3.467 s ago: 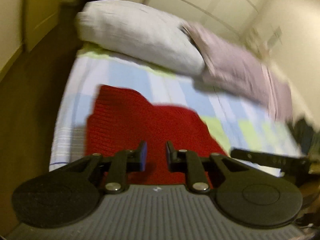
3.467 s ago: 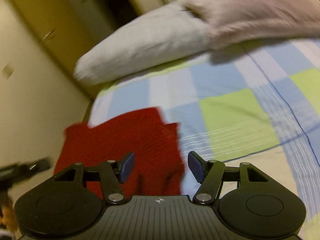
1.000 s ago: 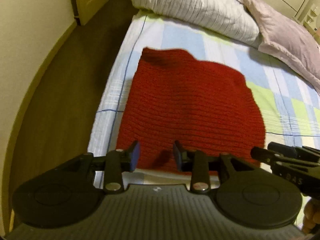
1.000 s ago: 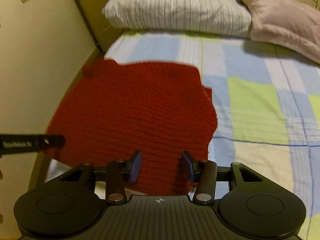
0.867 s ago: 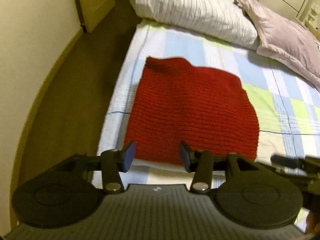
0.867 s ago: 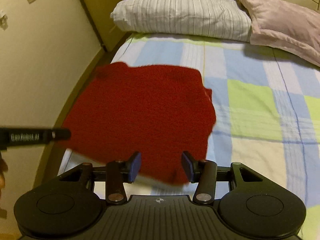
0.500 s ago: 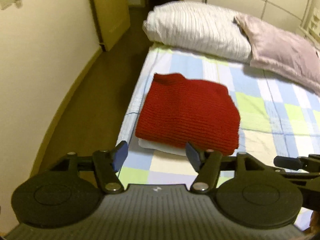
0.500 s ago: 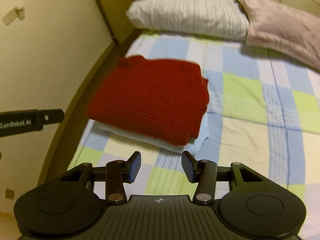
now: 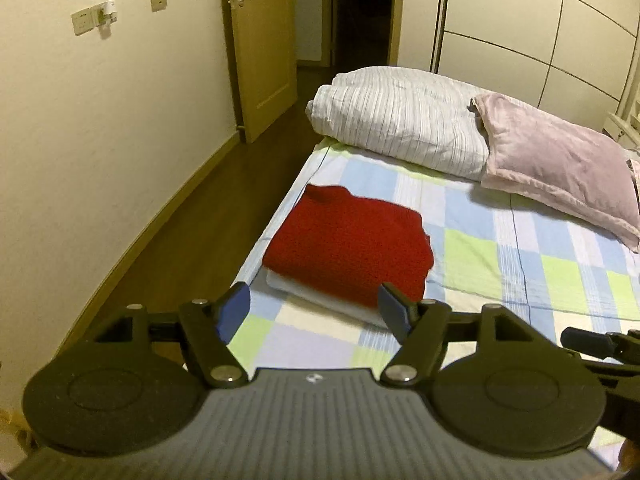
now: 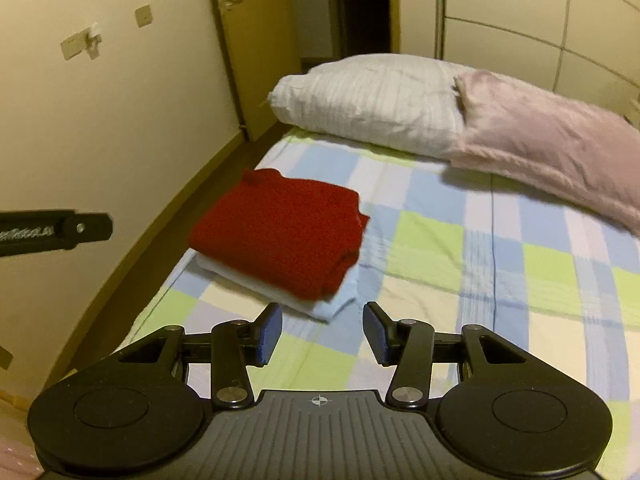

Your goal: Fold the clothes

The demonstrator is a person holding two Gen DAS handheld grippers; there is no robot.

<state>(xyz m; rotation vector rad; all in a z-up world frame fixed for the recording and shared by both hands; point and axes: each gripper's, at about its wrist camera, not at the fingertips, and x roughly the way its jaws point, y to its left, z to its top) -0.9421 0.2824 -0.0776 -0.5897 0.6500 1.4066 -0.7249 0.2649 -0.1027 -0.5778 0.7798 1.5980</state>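
Left tool (image 9: 314,308): jaws opening, empty, pulled back from the bed (image 9: 520,272). Right tool (image 10: 322,330): parted, empty. Red sweater (image 9: 352,240): folded, now stacked on pale garment (image 10: 328,306), bed's left edge; fold looks complete.

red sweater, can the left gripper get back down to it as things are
Probably yes: the left gripper has its jaws opening with nothing between them, and the folded red sweater lies uncovered on the bed straight ahead.

From the right wrist view, the checked bedsheet (image 10: 460,280) lies bare from twelve to three o'clock. The folded stack, red sweater (image 10: 280,232) over a pale garment (image 10: 320,304), blocks eleven o'clock. Two pillows (image 10: 400,100) close off the far end, and the wall (image 10: 100,140) bounds nine o'clock.
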